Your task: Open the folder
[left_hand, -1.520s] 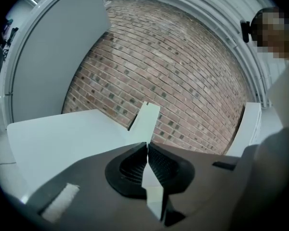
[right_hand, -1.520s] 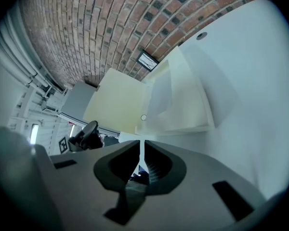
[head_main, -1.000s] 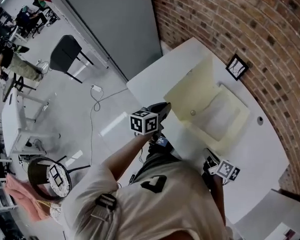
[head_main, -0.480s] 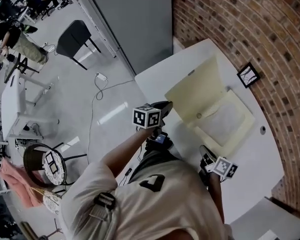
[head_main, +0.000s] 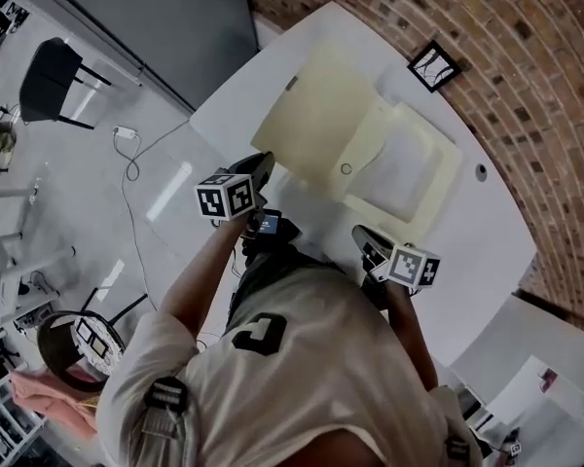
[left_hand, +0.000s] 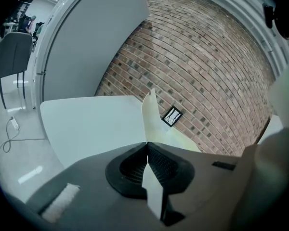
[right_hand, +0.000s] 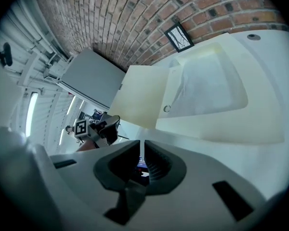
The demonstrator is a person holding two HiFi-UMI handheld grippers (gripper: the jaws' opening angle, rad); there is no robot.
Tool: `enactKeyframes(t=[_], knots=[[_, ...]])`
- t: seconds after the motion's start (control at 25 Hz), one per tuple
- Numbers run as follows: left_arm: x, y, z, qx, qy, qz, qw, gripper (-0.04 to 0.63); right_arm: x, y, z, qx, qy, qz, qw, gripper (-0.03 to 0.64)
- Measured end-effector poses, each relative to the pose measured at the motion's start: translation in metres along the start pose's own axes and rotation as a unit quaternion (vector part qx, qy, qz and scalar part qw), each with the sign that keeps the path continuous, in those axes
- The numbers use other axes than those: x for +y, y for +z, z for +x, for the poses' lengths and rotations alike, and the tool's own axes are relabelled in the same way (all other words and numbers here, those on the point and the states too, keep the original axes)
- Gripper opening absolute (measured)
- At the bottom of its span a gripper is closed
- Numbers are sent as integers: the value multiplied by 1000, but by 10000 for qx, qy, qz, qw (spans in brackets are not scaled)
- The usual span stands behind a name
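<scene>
A cream folder [head_main: 409, 163] lies open on the white table [head_main: 496, 251], with a clear sleeve of paper inside. Its cover flap [head_main: 307, 115] is swung out to the left and held off the table. My left gripper [head_main: 263, 165] is shut on the flap's near edge; in the left gripper view the cream sheet [left_hand: 149, 114] runs straight between the closed jaws of the left gripper [left_hand: 147, 146]. My right gripper [head_main: 362, 236] hovers at the table's near edge, just short of the folder, jaws together and holding nothing. The right gripper view shows the right gripper [right_hand: 141, 146] facing the folder's base [right_hand: 216, 90] and flap [right_hand: 139, 100].
A small black picture frame [head_main: 434, 66] leans on the brick wall [head_main: 526, 56] behind the folder. The table has a cable hole [head_main: 480, 172] at the right. On the floor to the left are a black chair [head_main: 54, 71] and a white cable [head_main: 136, 154].
The left gripper has carried the cover flap outward and lower, so the folder gapes wider. The right gripper has shifted sideways along the table's near edge.
</scene>
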State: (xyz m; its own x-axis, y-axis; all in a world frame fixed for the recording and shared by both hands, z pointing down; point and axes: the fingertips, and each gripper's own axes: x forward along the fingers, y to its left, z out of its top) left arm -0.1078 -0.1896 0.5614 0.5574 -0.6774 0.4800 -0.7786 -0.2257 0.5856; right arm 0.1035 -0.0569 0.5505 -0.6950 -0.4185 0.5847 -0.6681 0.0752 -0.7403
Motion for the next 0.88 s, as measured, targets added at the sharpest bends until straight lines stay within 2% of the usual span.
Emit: enactKeyframes(t=[0.24,0.36,0.48,0.56,0.72,0.88], knots=[[19,-4,10,244,-220,-164,9993,9,14,-1,19,90,-110,35,9999,18],[36,-3,16,396,-162,-186,9989,42,23,-3,30,169,-144,19,9998,18],[55,3,19,409,81,-142,9990,131,30,-4,39,274,-182,-9,9995,18],[61,12,22,321,113,-252,9991,188,34,-4,45,339,-195,-32,9992,18],[60,29,24,213,-204,-465,9985,252,40,-5,55,480,-221,-84,9986,18],[38,45,25,269,-618,-57,9977,272,44,-4,62,510,-240,-102,9984,18]])
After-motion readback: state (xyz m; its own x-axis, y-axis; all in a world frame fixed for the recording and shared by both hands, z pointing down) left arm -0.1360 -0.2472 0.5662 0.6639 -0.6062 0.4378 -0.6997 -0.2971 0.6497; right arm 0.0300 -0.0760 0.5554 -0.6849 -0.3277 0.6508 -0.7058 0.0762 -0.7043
